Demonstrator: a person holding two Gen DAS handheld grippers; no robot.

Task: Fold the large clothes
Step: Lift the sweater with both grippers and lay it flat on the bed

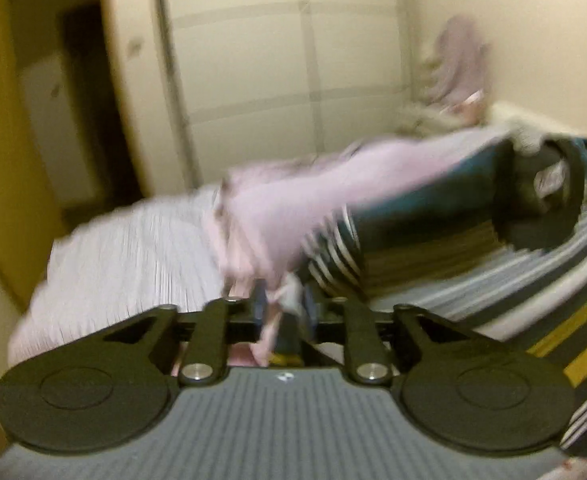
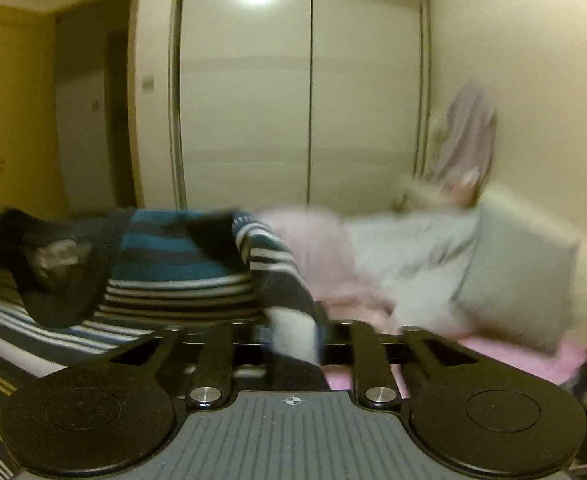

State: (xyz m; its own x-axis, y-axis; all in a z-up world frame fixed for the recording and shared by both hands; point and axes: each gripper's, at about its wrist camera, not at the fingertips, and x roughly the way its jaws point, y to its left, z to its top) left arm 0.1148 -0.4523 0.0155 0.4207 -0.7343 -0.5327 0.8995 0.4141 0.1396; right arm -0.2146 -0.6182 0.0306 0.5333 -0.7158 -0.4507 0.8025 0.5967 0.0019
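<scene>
Two tongs to count, one per hand. Nearest on the left side, left tongs [image 1: 283, 306] set to a narrow gap, with a bunched edge of one pink garment [image 1: 293, 208] between the pads; too blurred to say whether pinched or merely lying in the gap. Likely taken by the edge so as to draw the cloth out long across the bed [image 1: 133, 256], ready for a fold. On the other side, right tongs [image 2: 293, 340] standing wider, roughly half apart, with a dark-and-white end of one striped sweater [image 2: 181, 256] filling the gap; again impossible to say whether gripped. Wider setting probably owed to the thicker knit. Both garments stretched low over the bed rather than lifted clear, touching one another near the middle; judged an early stage of folding, with no finished fold to be seen. Farther back, one grey pillow [image 2: 513, 276] propped at the bed's far end, out of the way. Beyond that, one mauve cloth [image 2: 469, 140] hanging in the corner. Farthest, one wardrobe [image 2: 253, 120] with two doors showing, and one open doorway [image 2: 89, 100] to its left.
</scene>
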